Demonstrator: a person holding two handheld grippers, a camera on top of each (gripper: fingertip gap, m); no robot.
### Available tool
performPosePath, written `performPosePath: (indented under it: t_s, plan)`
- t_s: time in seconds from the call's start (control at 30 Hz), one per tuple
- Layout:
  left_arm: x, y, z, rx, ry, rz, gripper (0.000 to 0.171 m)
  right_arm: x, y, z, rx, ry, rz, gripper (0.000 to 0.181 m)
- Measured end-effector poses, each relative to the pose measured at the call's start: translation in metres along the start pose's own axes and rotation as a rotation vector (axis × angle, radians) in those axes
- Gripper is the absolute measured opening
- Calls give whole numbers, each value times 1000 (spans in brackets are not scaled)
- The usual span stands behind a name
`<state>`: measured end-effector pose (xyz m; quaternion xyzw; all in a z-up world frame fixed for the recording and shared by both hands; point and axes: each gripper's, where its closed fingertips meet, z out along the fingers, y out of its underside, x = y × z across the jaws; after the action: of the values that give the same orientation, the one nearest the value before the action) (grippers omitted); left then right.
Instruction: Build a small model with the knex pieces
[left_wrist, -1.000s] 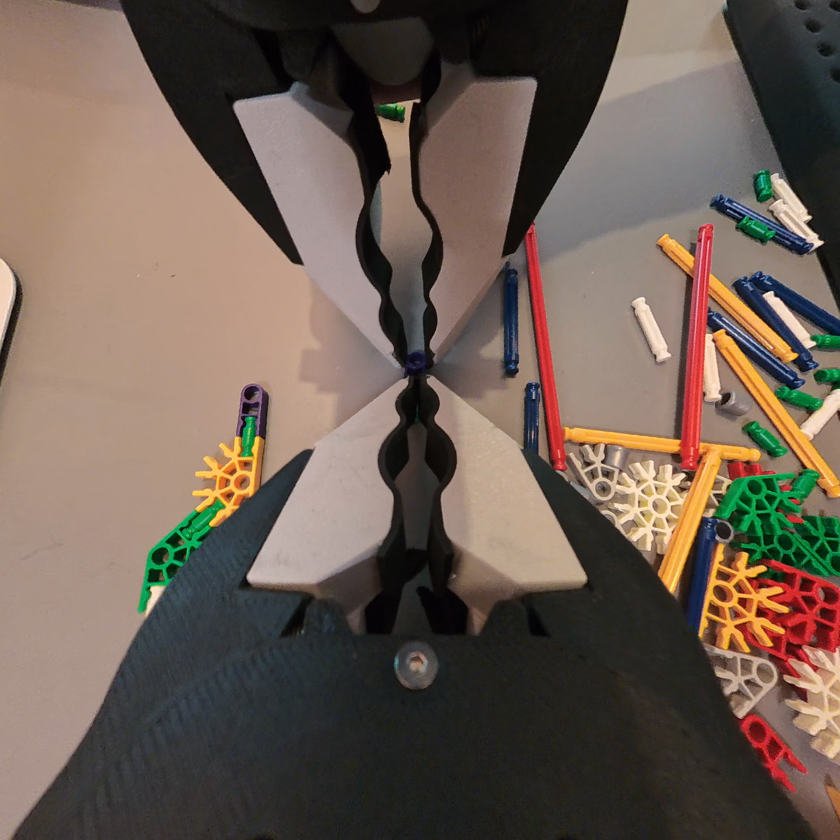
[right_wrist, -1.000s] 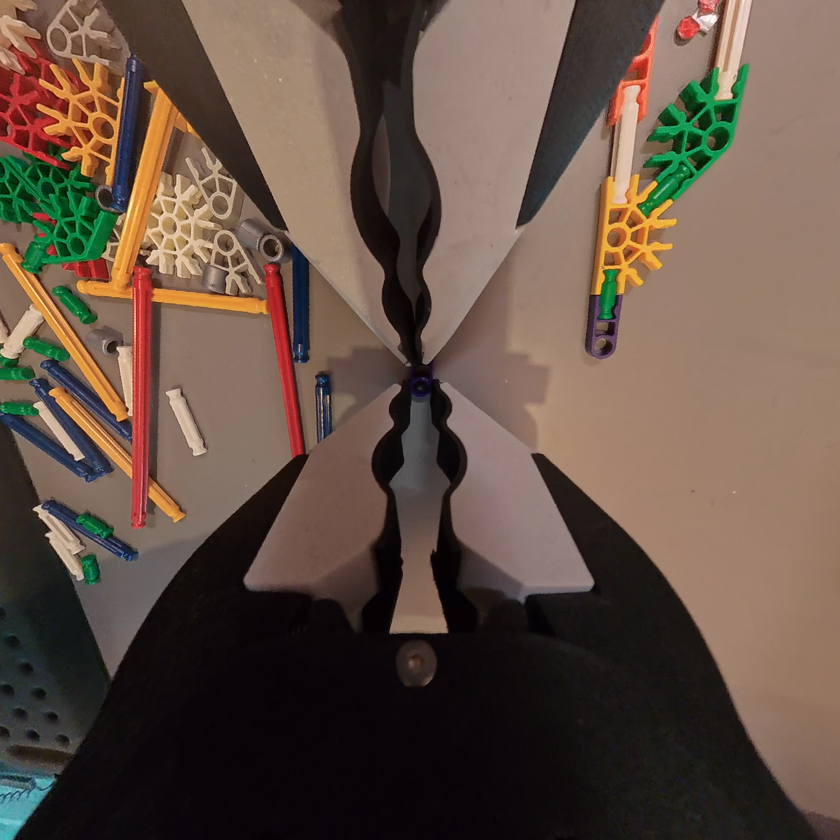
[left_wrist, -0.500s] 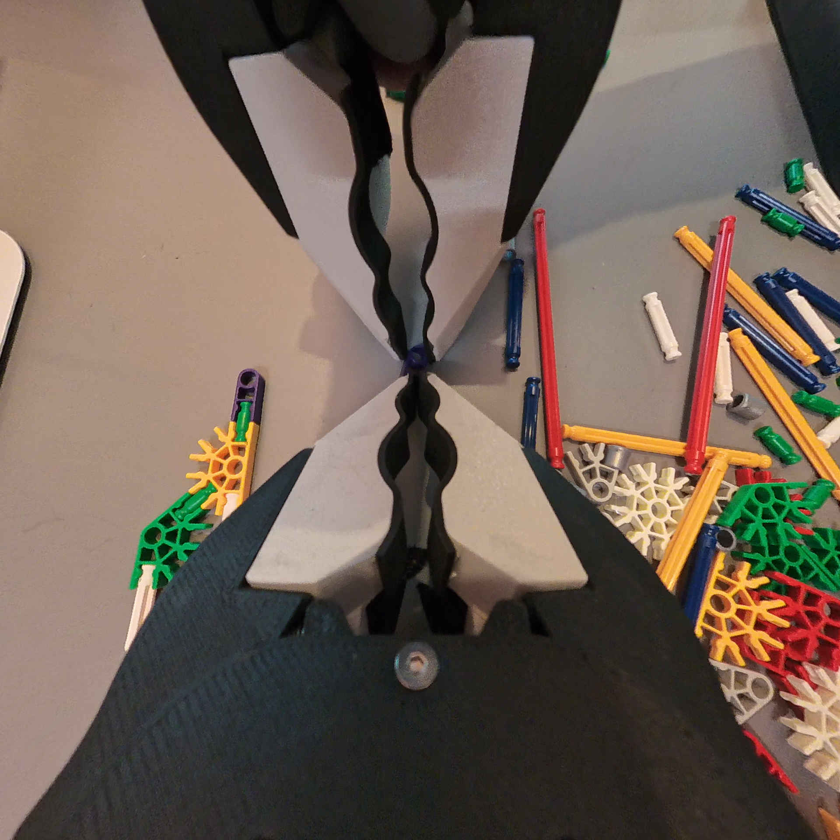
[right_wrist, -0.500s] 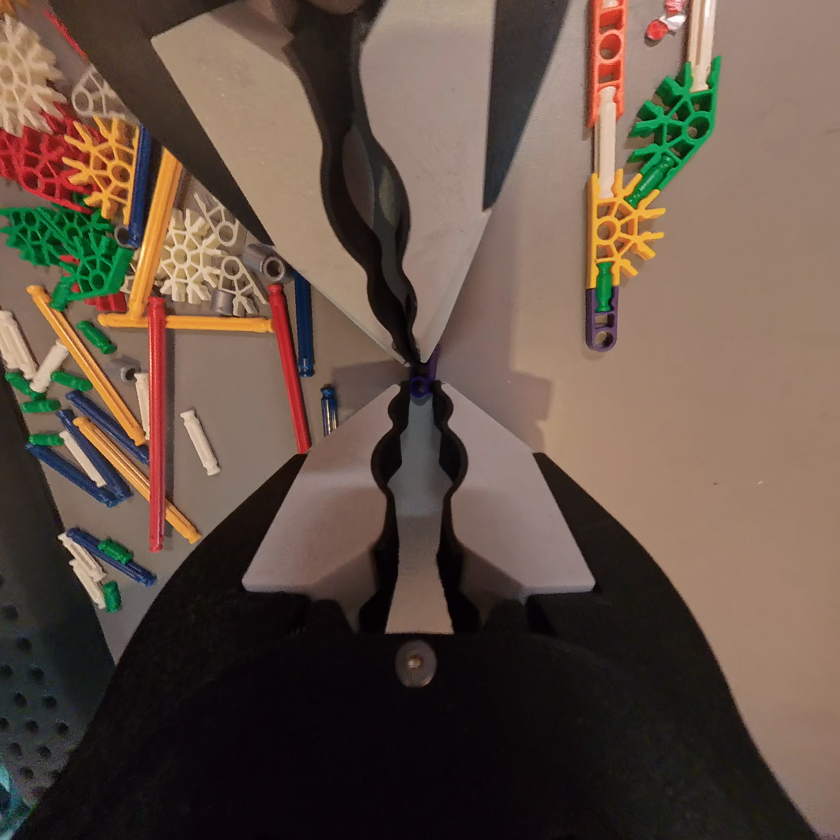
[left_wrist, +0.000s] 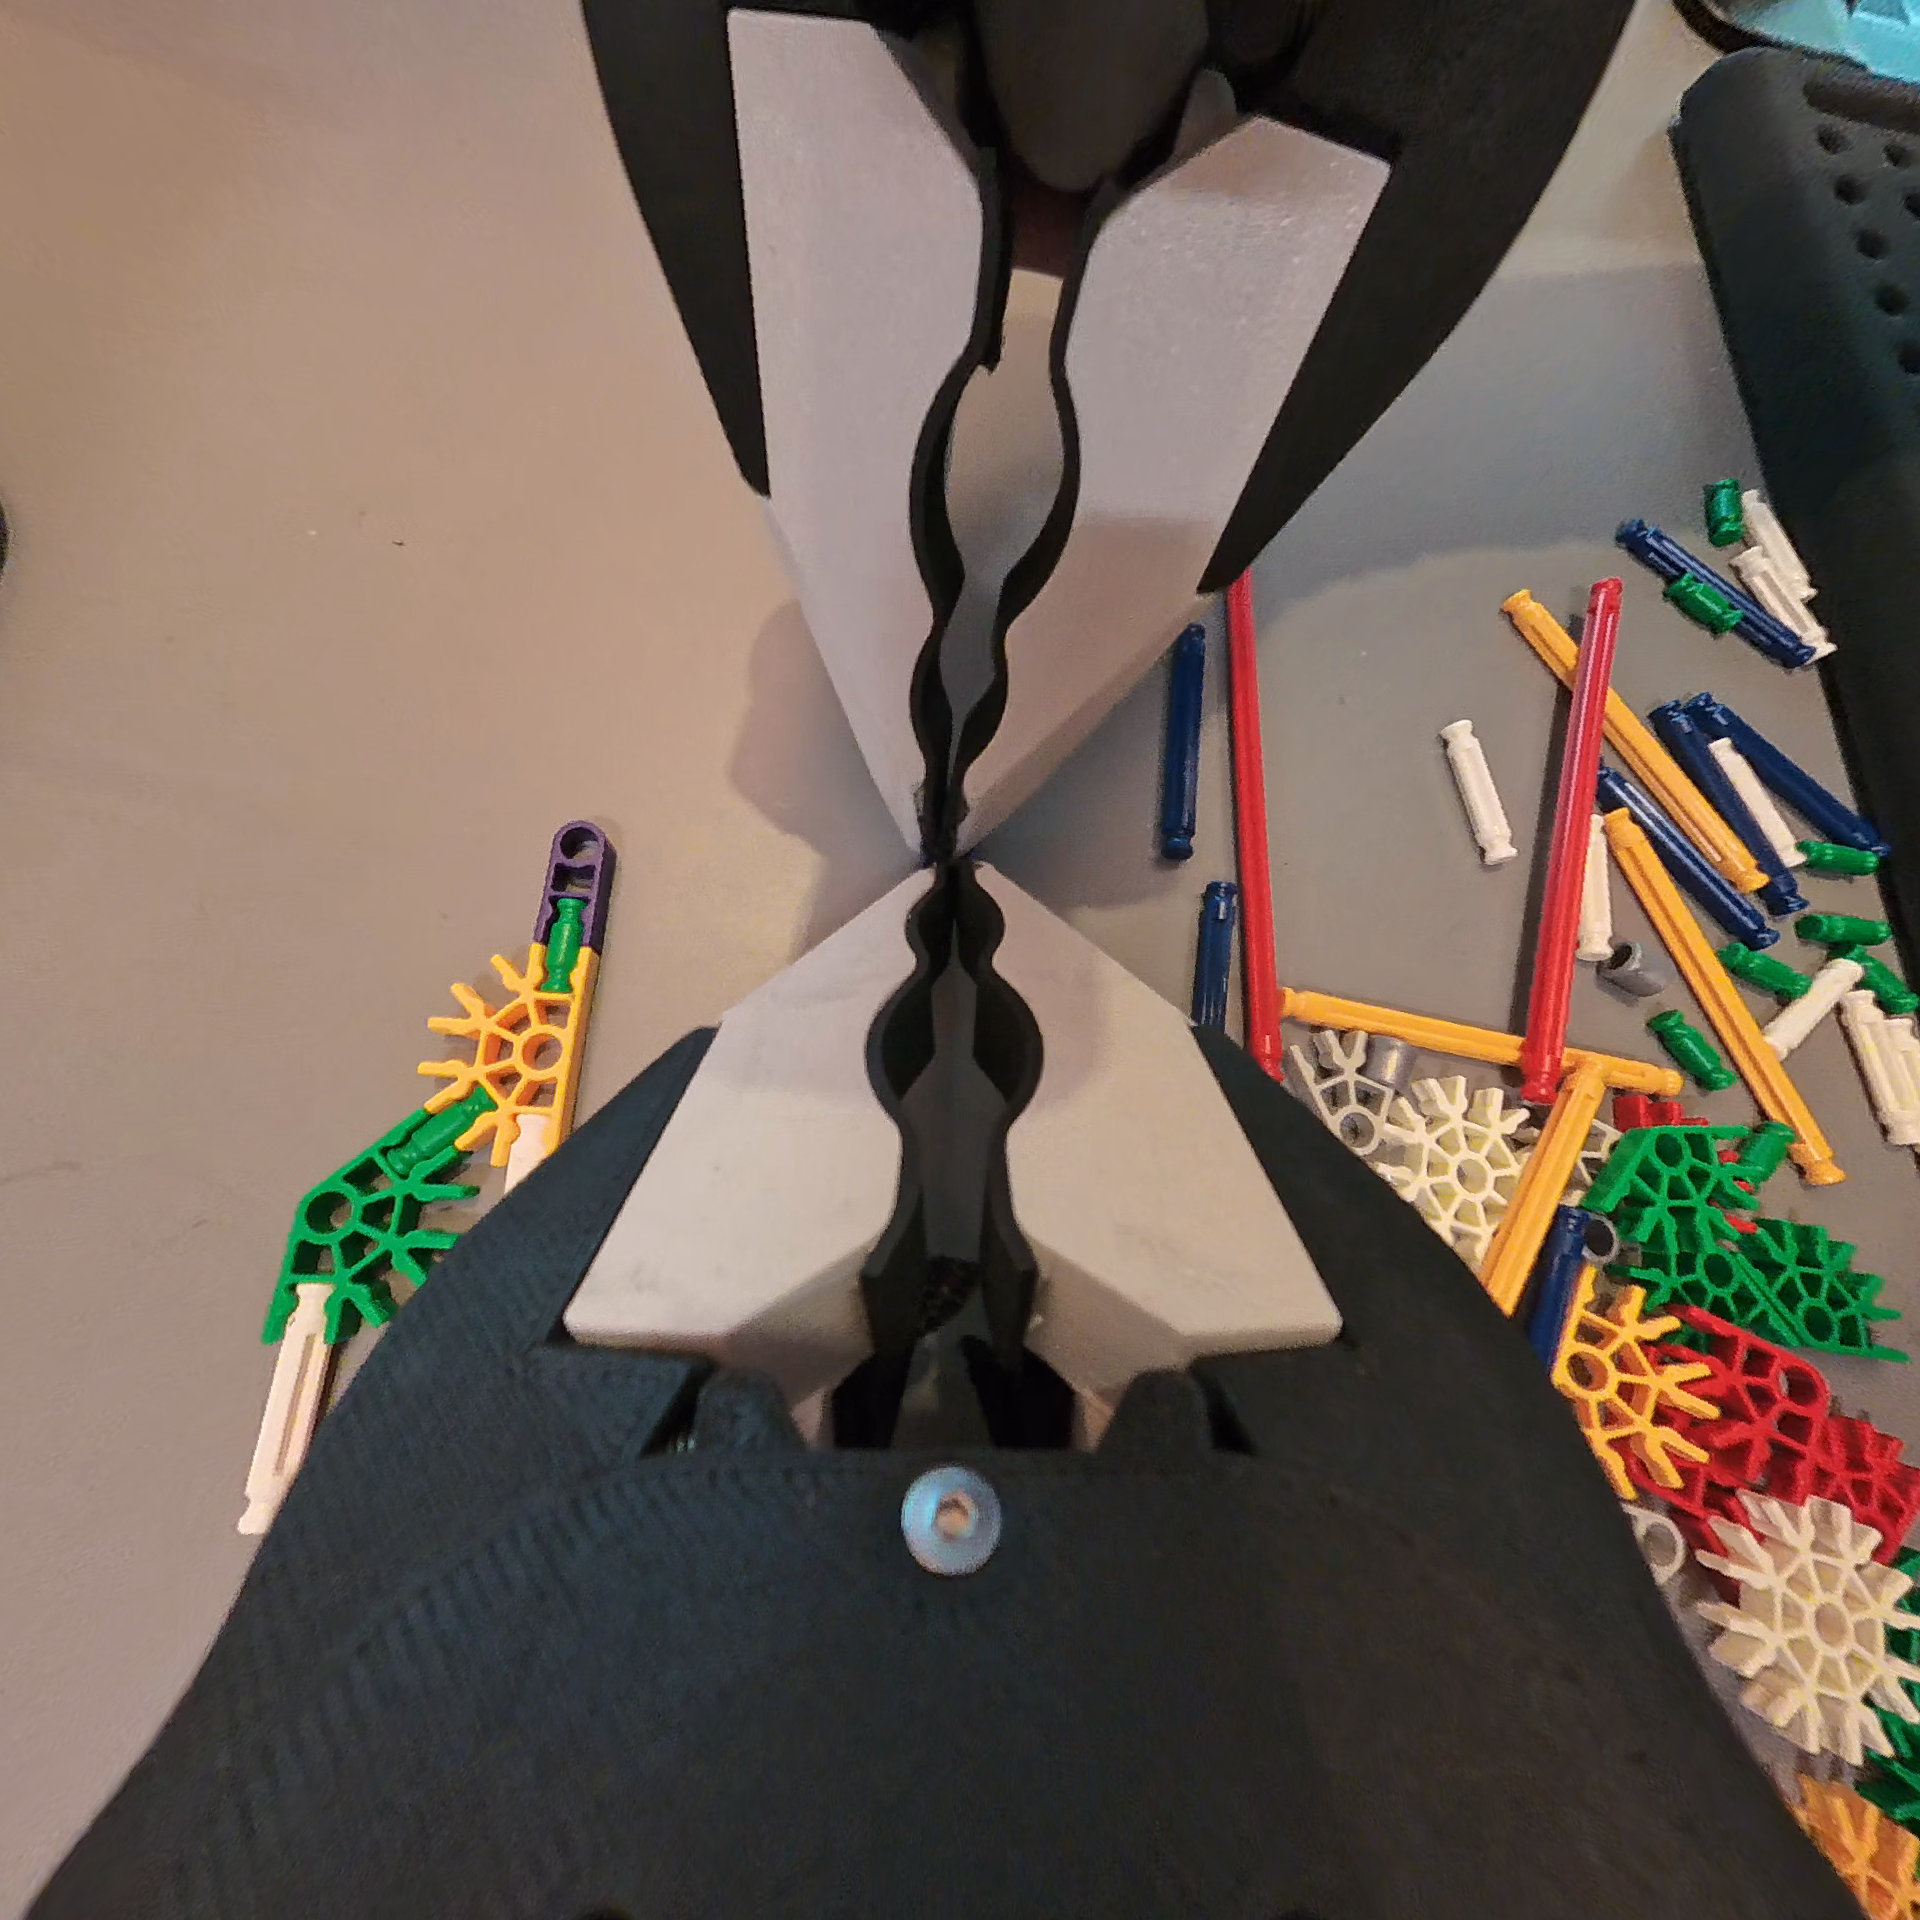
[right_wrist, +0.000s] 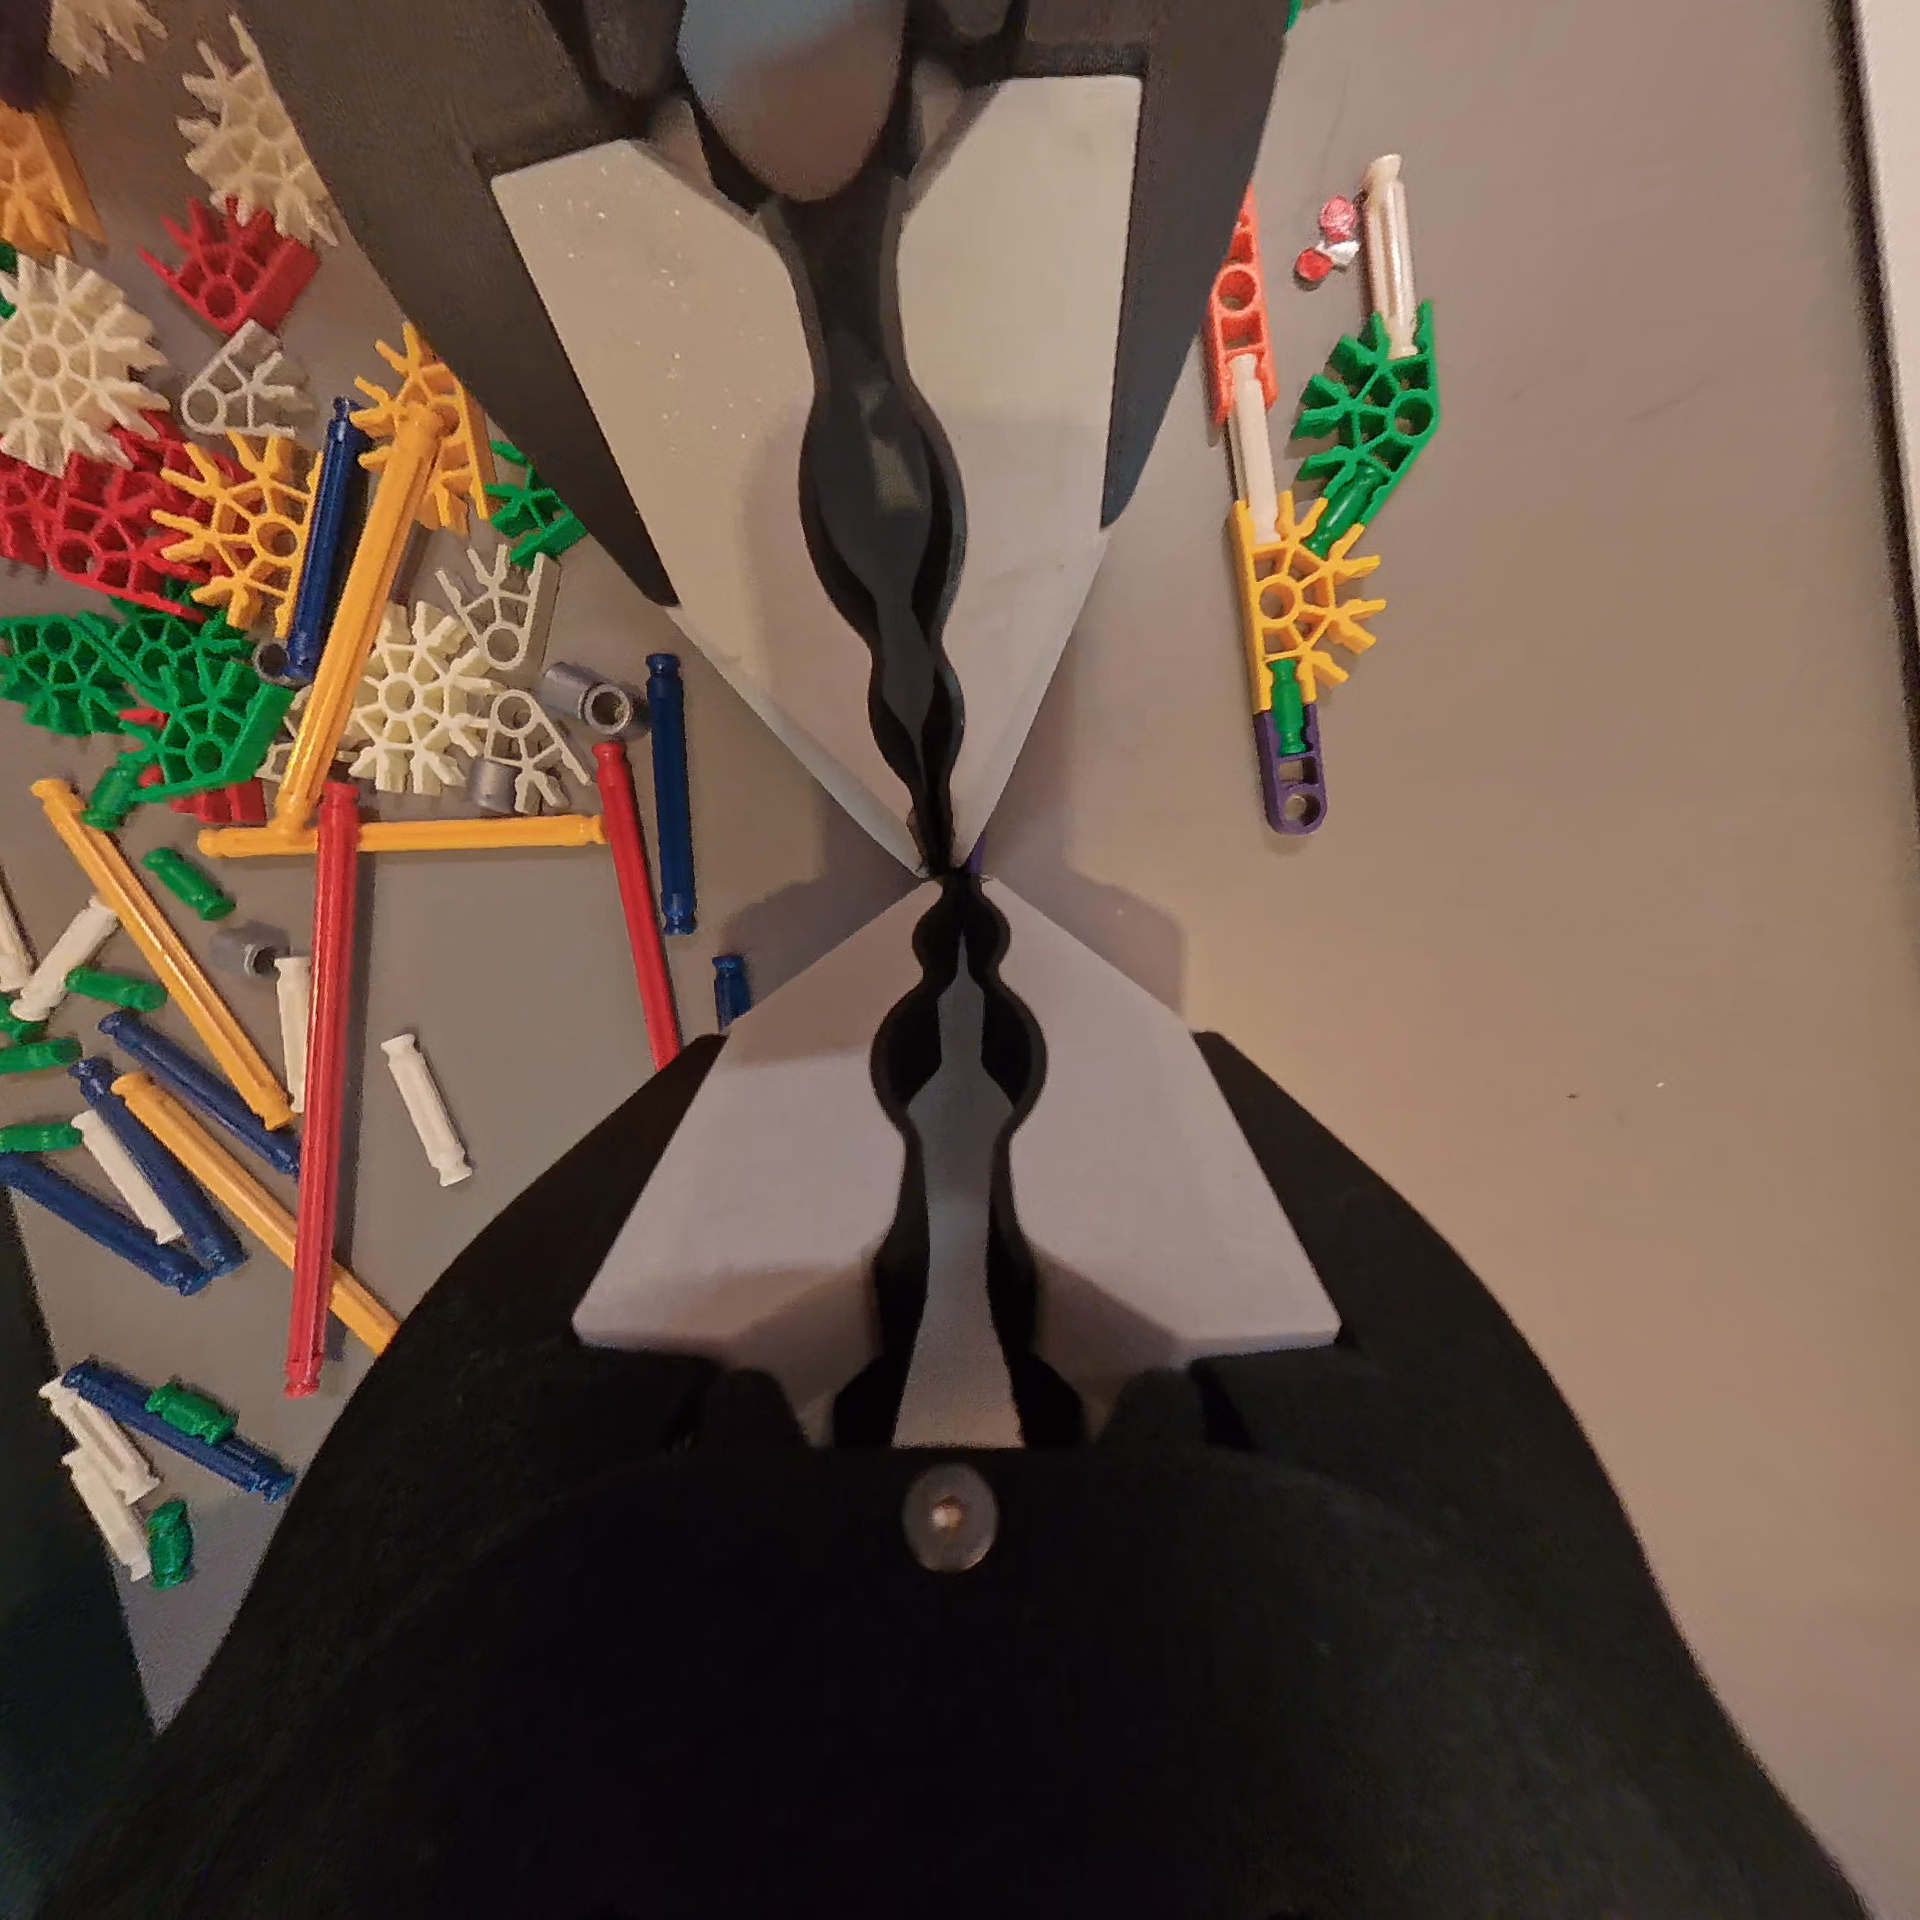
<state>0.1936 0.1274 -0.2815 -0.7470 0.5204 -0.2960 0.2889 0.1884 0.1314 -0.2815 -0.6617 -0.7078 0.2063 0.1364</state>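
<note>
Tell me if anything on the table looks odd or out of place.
Mostly the usual loose rods and connectors. One oddity: small red and silver crumpled scraps beside the assembled chain, unlike the plastic parts around them.

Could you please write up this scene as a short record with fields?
Surface: grey table
Left hand-held gripper: shut, tip to tip with the other
Right hand-held gripper: shut
Between the tips: purple sliver; which gripper holds it cannot be told
One side of the tips: joined chain of purple, yellow and green connectors with white rods, lying flat
Other side: loose pile of rods and connectors, including a long red rod
Nearest loose piece: short blue rod
</note>
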Motion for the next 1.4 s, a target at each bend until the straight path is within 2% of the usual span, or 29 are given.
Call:
performPosePath:
  t_s: [0.4,0.53,0.7,0.83,0.93,1.03,1.13,1.23,1.3,1.4]
  plan:
    - [-2,2,-1,-11,0,-65,0,2,0,4,-25,-2,51,0]
    - [-2,3,-1,-9,-29,-40,0,2,1,4,-57,11,49,0]
    - [5,7,-7,1,16,-78,0,-5,-4,7,-5,-28,100,0]
    - [8,5,-27,58,11,-123,0,-3,-2,-4,19,10,118,0]
    - [2,9,-47,43,-35,-121,0,-4,-3,-14,50,23,131,0]
    - [3,14,-70,40,-91,-128,2,-6,-3,-19,46,49,147,12]
    - [4,32,-88,3,-143,-169,11,-8,-3,-9,28,86,161,28]
    - [3,49,-102,-2,-195,-208,10,-5,-3,6,29,112,175,21]
    - [1,56,-111,11,-229,-238,11,-4,-3,10,24,116,154,7]
    - [-1,66,-123,6,-281,-243,12,-11,-1,10,-3,63,68,7]
